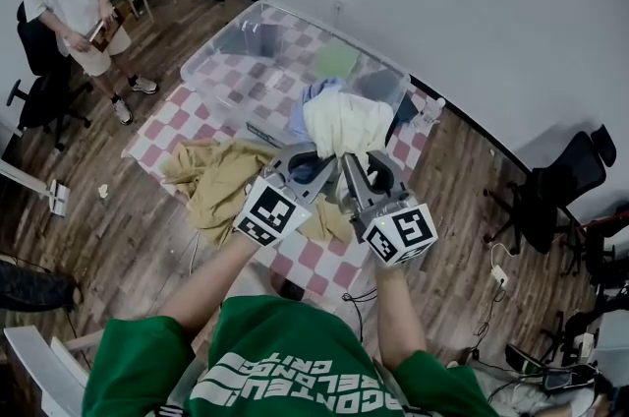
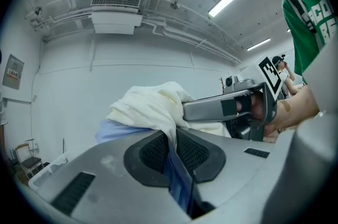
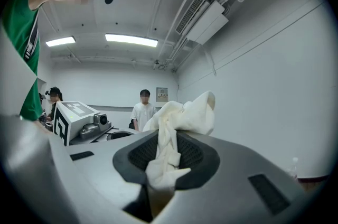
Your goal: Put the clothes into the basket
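Head view: left gripper [image 1: 307, 157] and right gripper [image 1: 352, 161] both pinching cream garment [image 1: 344, 122], held up at near right side of clear basket [image 1: 211, 61]. Left also nips blue cloth [image 2: 177, 180]. Tan garment [image 1: 211, 181] lies left.

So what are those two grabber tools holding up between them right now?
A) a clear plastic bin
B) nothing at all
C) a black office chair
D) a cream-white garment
D: the left gripper and the right gripper are each shut on the cream-white garment, which bunches up beyond their jaws. Some blue cloth is caught in the left one too.
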